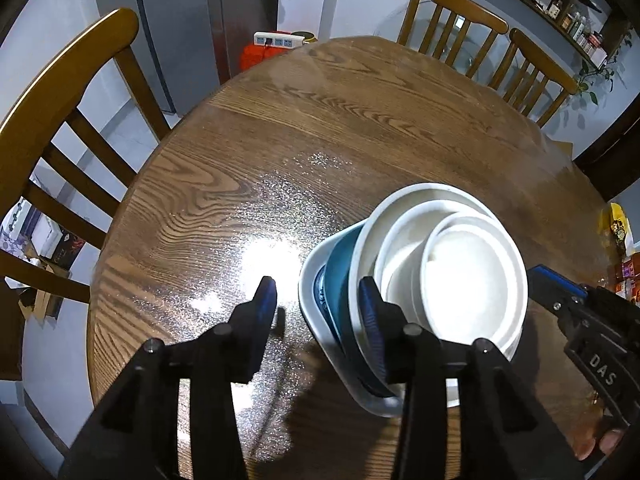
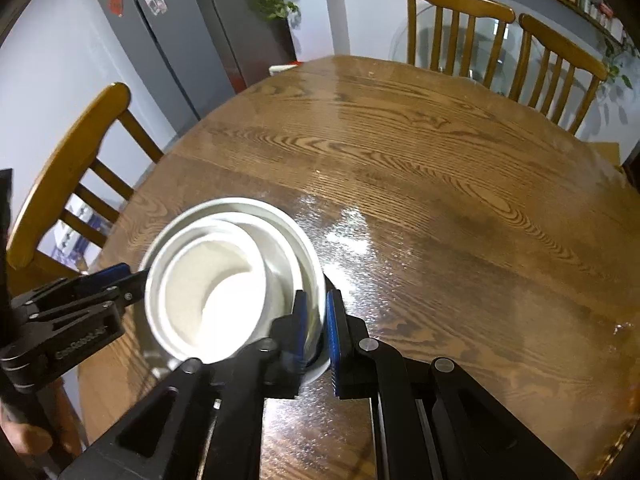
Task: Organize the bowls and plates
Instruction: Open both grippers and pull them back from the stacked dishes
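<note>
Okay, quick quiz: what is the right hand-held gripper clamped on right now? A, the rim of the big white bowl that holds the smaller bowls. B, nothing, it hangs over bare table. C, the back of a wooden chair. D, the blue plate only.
A: the right hand-held gripper has its blue pads either side of the big white bowl's rim, pressed on it.

Left tool (image 1: 318, 304) stands parted and seemingly empty; right tool (image 2: 318, 320) is clamped nearly closed.

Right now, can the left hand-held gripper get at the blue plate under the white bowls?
Probably not directly. The left hand-held gripper stands open beside the stack, but the blue plate lies under the nested white bowls, whose rim the right hand-held gripper pinches.
</note>
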